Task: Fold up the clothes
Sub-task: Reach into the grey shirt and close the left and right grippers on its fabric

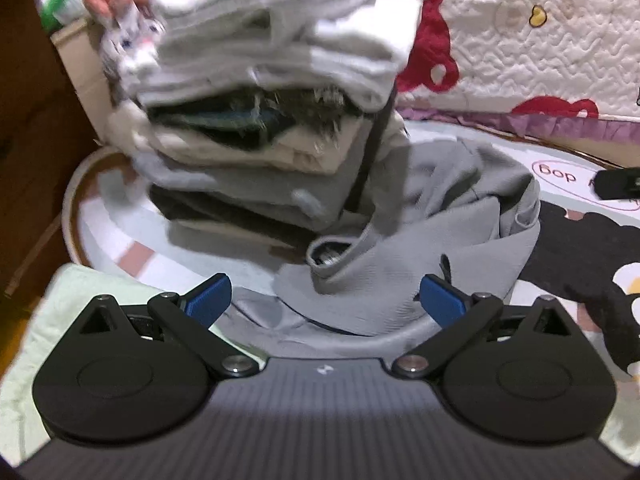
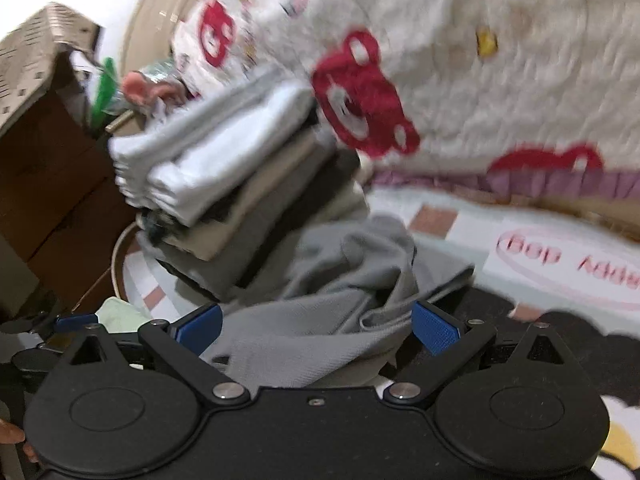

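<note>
Two grippers stand wide apart at the jaws, holding nothing: the left gripper [image 1: 325, 300] and the right gripper [image 2: 316, 326]. Between their blue pads lies a crumpled grey garment [image 1: 420, 240] on the printed mat [image 1: 560, 152], touching a stack of folded clothes [image 1: 256, 112].

Your light is even and soft indoors, with no hard shadows or glare. Motion blur smears both views: the stack of folded clothes [image 1: 256, 92] and the quilt [image 2: 460, 80] look streaked, worst in your right wrist view. Fisheye bending curves the edges, and dark vignetting fills the corners.
</note>
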`<state>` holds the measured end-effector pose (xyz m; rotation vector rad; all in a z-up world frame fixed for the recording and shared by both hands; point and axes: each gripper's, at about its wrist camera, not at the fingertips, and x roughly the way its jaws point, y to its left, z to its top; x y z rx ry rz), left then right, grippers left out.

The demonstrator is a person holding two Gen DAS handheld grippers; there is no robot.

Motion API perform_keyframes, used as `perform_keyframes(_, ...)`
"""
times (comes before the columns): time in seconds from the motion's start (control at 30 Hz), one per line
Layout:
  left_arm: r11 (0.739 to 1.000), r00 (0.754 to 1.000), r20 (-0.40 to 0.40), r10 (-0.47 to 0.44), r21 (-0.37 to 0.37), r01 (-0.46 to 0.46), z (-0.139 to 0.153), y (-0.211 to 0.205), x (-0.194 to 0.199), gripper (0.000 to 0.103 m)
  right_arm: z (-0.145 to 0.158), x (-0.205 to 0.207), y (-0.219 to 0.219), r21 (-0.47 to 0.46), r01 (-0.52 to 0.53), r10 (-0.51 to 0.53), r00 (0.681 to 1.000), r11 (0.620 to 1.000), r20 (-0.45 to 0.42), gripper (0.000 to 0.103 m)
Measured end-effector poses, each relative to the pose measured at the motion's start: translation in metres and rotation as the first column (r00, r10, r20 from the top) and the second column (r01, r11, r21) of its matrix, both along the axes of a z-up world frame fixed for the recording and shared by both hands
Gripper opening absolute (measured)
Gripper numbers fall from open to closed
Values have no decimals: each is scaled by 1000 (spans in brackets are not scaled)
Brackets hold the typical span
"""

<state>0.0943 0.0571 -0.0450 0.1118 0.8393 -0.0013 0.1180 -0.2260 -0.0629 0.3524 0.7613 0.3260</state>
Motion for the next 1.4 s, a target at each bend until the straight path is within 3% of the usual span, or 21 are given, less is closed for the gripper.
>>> perform_keyframes(0.1, 1000, 999, -36, -18, -25, 17, -23, 3, 10, 86, -32, 23, -6, 73, 45, -38, 995, 996, -91, 102)
perform_keyframes(0.17, 999, 999, -44, -24, -33, 22, -38, 5, 15, 66, -52, 35, -9, 133, 82, -62, 987, 988, -151, 102)
perform_keyframes(0.27, 997, 999, -46, -17, -70, 14, -56, 16, 21, 60, -76, 49, -15, 200, 138, -91, 969, 970, -229, 102)
perform_keyframes(0.5, 989, 999, 4, -43, -145, 43, -76, 36, 25, 61, -106, 67, -18, 281, 189, -97, 946, 941, -311, 102)
perform_keyframes(0.63, 974, 999, -34, -35, -224, 27, -94, 45, 34, 64, -125, 76, -12, 279, 224, -123, 933, 934, -339, 102)
perform_keyframes(0.77, 960, 993, -107, -44, -281, 12, -114, 50, 41, 74, -136, 89, -1, 227, 231, -159, 942, 946, -296, 102)
perform_keyframes(0.87, 944, 991, -127, -33, -331, -11, -122, 62, 45, 90, -139, 99, 5, 212, 231, -172, 949, 949, -266, 103)
perform_keyframes(1.0, 919, 993, -118, -27, -394, -22, -130, 69, 46, 89, -139, 109, 15, 183, 208, -165, 960, 961, -224, 102)
perform_keyframes(1.03, 914, 994, -110, -26, -405, -21, -132, 69, 46, 81, -138, 111, 18, 171, 194, -156, 965, 966, -213, 97)
perform_keyframes(1.07, 919, 995, -95, -40, -395, -1, -131, 65, 43, 59, -135, 110, 22, 141, 174, -145, 970, 974, -194, 84)
perform_keyframes(1.1, 925, 995, -79, -56, -379, 22, -128, 60, 41, 48, -132, 109, 27, 105, 153, -133, 976, 983, -173, 57)
perform_keyframes(1.13, 923, 995, -59, -75, -381, 47, -125, 56, 37, 29, -128, 106, 30, 70, 136, -124, 980, 988, -155, 42)
perform_keyframes(1.17, 920, 995, -36, -93, -386, 72, -120, 52, 33, 16, -123, 102, 32, 48, 128, -121, 984, 991, -133, 26)
perform_keyframes(1.23, 934, 994, -8, -107, -344, 98, -115, 43, 25, 12, -113, 92, 32, 17, 122, -120, 989, 992, -87, 17)
perform_keyframes(1.3, 952, 994, 4, -113, -285, 109, -114, 34, 17, 8, -101, 80, 32, -12, 120, -120, 992, 993, -44, 16)
perform_keyframes(1.4, 959, 991, 23, -131, -250, 132, -113, 30, 3, 6, -82, 59, 35, -69, 105, -104, 994, 992, 19, 15)
